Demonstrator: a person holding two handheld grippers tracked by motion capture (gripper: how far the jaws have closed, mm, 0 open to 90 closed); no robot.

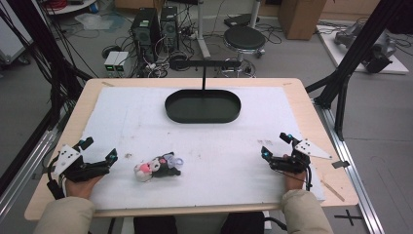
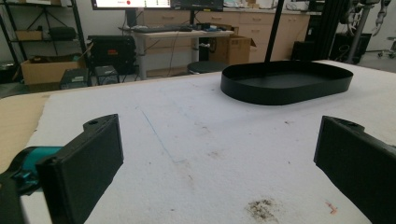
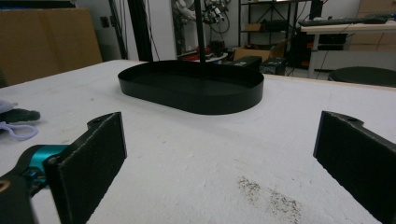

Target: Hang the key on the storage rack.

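Note:
A small plush toy (image 1: 157, 167), black, white and pink, lies on the white mat near the front, left of centre. Its edge (image 3: 16, 122) shows at the left of the right gripper view. A black oval tray (image 1: 202, 106) sits empty at the back middle of the mat, also seen as the tray (image 2: 286, 81) and the tray (image 3: 194, 87). My left gripper (image 1: 99, 151) rests at the front left, open, with nothing between its jaws, a short way left of the toy. At the front right my right gripper (image 1: 276, 145) is open and empty too.
The white mat (image 1: 204, 141) covers most of the wooden table (image 1: 65, 131). A thin black post (image 1: 203, 74) rises behind the tray. Dark smudges (image 2: 261, 208) mark the mat in front of the left gripper. Black frame bars (image 1: 341, 83) stand at the table's right.

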